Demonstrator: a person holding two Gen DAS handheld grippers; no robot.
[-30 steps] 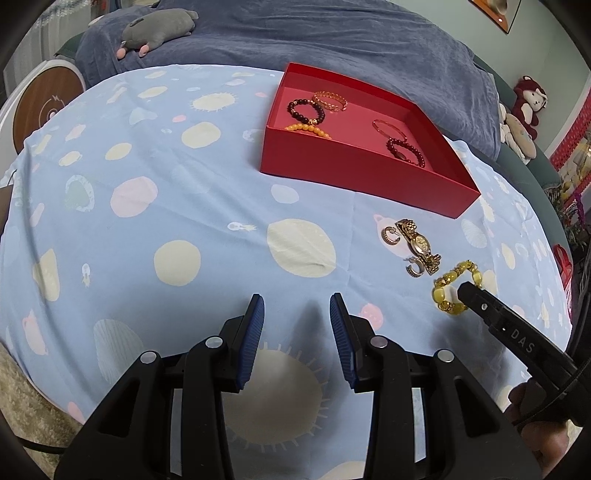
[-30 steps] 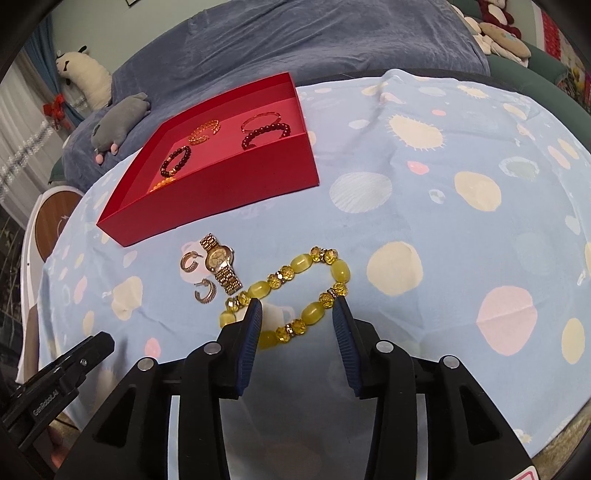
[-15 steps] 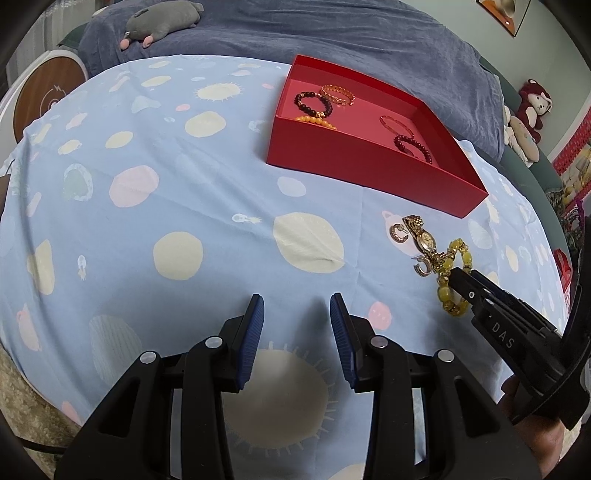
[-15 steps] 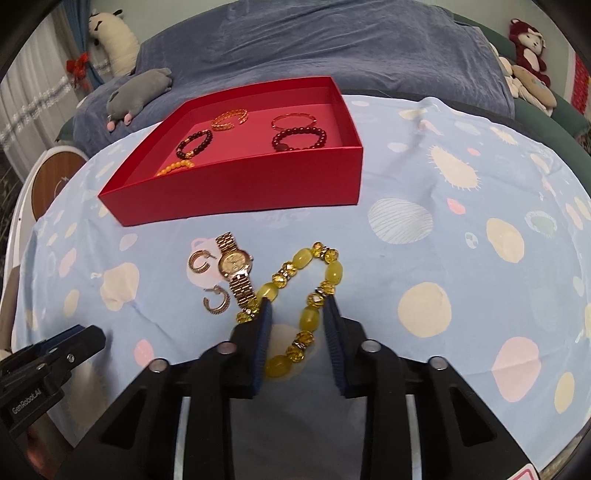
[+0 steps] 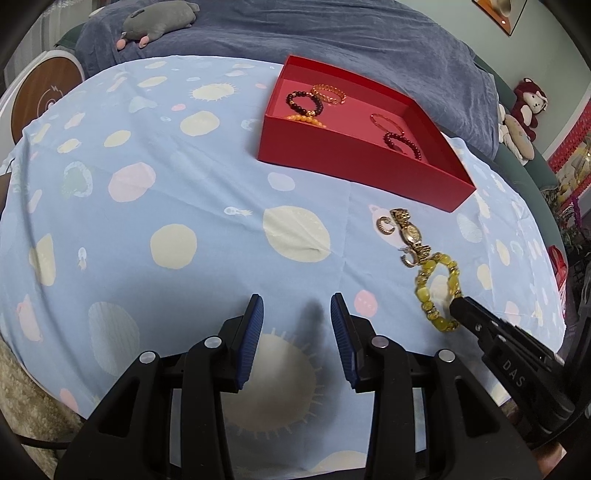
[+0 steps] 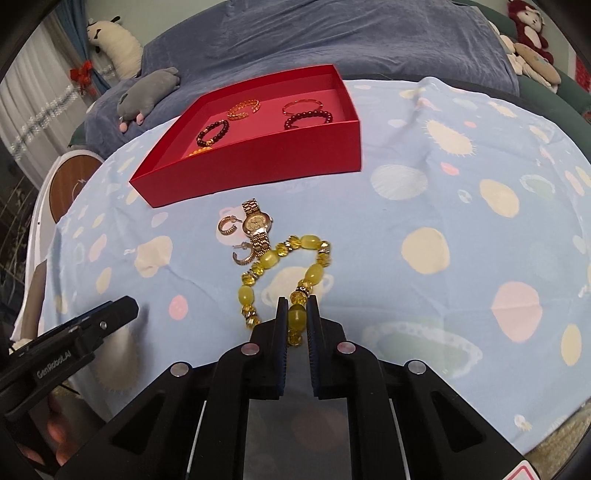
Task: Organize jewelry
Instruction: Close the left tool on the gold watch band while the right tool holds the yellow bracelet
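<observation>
A yellow bead bracelet [image 6: 284,266] lies on the spotted blue cloth; it also shows in the left wrist view [image 5: 437,288]. My right gripper [image 6: 297,306] is shut on the bracelet's near beads, its tip also in the left wrist view [image 5: 460,306]. A gold watch [image 6: 256,227] and two gold hoop earrings [image 6: 226,226] lie just beyond it. The red box [image 6: 258,166] holds several bracelets behind them. My left gripper [image 5: 295,306] is open and empty over the cloth, left of the jewelry.
A grey plush toy [image 5: 155,22] lies on the blue blanket [image 5: 332,37] behind the table. A round wooden stool [image 5: 40,99] stands at the far left. Stuffed toys [image 5: 524,110] sit at the right. The table edge runs close under both grippers.
My right gripper has moved in over the yellow bracelet and closed from open onto its near beads. The left gripper stayed open and barely moved.
</observation>
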